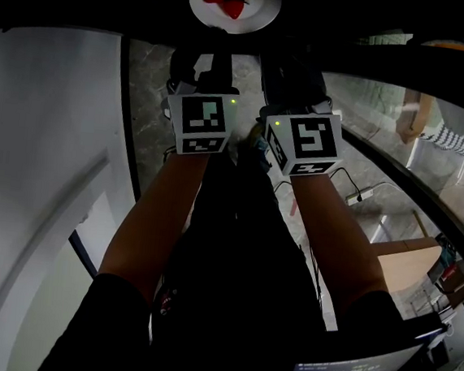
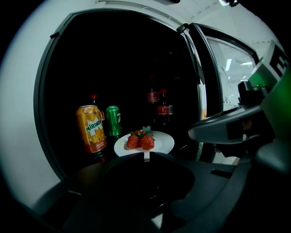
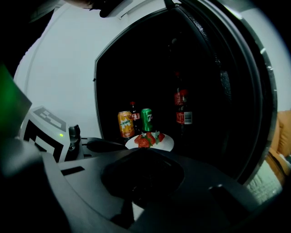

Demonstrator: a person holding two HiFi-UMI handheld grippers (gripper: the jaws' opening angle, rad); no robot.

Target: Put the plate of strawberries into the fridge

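Observation:
A white plate (image 2: pixel 164 143) with several red strawberries (image 2: pixel 141 141) rests on a shelf inside the dark fridge, seen at the top of the head view as the plate (image 1: pixel 261 12). My left gripper (image 2: pixel 144 155) hangs just in front of the plate's near rim, jaws together and empty. My right gripper (image 3: pixel 144 151) is further back from the plate (image 3: pixel 166 145) and strawberries (image 3: pixel 148 140), its jaws also together with nothing in them. Both marker cubes sit side by side outside the fridge, left (image 1: pixel 202 123) and right (image 1: pixel 305 143).
An orange Mirinda can (image 2: pixel 91 129) and a green can (image 2: pixel 113 120) stand left of the plate, with cola bottles (image 2: pixel 162 108) behind it. The fridge's glass door (image 2: pixel 211 82) stands open at the right. White fridge casing (image 1: pixel 46 163) lies to my left.

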